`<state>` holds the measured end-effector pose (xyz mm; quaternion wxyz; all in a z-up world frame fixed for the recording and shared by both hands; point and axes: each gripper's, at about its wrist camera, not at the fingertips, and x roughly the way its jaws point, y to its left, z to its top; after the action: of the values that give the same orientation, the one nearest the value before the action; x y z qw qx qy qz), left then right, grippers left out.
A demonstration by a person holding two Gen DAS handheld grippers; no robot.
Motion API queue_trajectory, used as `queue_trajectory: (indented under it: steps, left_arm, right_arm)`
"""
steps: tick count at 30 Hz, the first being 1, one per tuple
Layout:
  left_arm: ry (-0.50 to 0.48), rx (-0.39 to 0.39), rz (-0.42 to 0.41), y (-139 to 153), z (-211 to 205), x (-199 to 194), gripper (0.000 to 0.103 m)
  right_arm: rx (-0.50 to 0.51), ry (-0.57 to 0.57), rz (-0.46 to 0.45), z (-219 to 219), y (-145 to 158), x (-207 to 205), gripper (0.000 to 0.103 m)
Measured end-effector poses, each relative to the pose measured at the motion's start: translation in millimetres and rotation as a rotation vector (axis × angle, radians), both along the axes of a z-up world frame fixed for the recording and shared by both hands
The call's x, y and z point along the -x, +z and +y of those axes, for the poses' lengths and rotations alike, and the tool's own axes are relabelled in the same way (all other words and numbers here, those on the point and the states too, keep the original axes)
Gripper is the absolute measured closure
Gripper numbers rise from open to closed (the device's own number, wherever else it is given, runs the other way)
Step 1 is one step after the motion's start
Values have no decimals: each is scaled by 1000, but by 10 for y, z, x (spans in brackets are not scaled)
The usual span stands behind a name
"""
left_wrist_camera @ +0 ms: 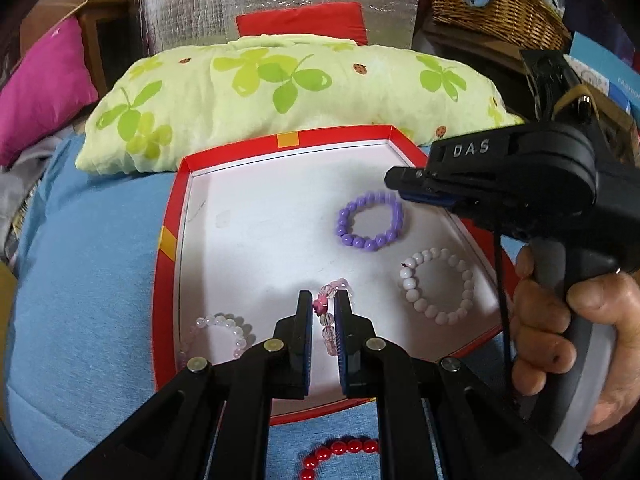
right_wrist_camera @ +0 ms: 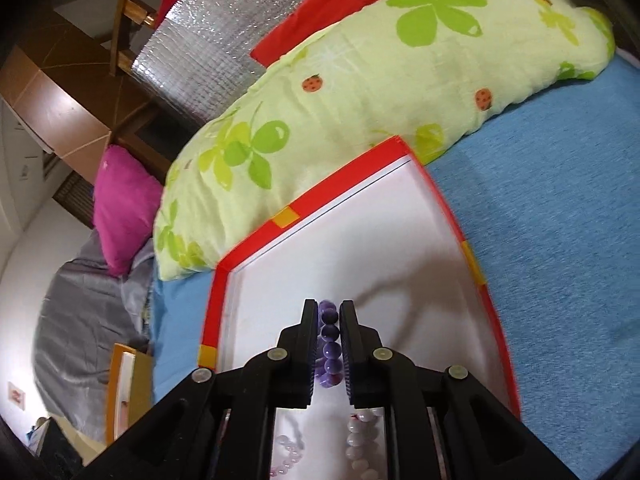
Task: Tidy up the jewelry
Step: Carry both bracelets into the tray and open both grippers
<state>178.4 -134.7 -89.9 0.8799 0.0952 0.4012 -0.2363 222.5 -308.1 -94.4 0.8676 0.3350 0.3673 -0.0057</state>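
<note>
— What's the left gripper (left_wrist_camera: 323,316) got?

— Its jaws are clenched on a pink bracelet (left_wrist_camera: 328,312) of clear and rosy beads, right between the fingertips, just above the white floor of the red-edged box lid (left_wrist_camera: 224,216).

— And the right gripper (right_wrist_camera: 328,334)?

— Closed around a purple bracelet (right_wrist_camera: 329,340), a run of beads lined up between its jaws. A white bead bracelet (right_wrist_camera: 360,444) lies just beneath it in the lid.

— Tricky to hold?

— I'd guess they're light, on a limp stretchy cord, with hard, glossy, slippery beads. Best pinched across the strand with a bead or two seated between the pads. A red bracelet (left_wrist_camera: 340,454) lies behind the left gripper, outside the lid, on the blue cloth (left_wrist_camera: 92,280).
</note>
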Motion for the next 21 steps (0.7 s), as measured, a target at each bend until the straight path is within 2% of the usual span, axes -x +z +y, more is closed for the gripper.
queue_trajectory:
  steps: [1, 3, 5, 9, 11, 14, 21]
  left_arm:
    - [1, -8, -5, 1, 2, 7, 91]
    - [6, -14, -11, 9, 24, 8, 84]
    - [17, -24, -28, 24, 53, 17, 69]
    - [30, -34, -52, 66, 111, 51, 63]
    - [39, -44, -65, 78, 138, 80, 49]
    - [63, -70, -93, 109, 200, 125, 41]
    - [127, -94, -107, 176, 528, 188, 38]
  right_arm:
    - [5, -5, 0, -12, 8, 14, 87]
    - [4, -16, 2, -41, 20, 46, 69]
    - [-1, -28, -5, -80, 43, 100, 64]
    - [38, -14, -10, -83, 146, 196, 64]
    - [62, -3, -8, -67, 204, 251, 64]
    - [109, 13, -15, -25, 320, 390, 64]
    - [143, 29, -19, -17, 463, 702, 64]
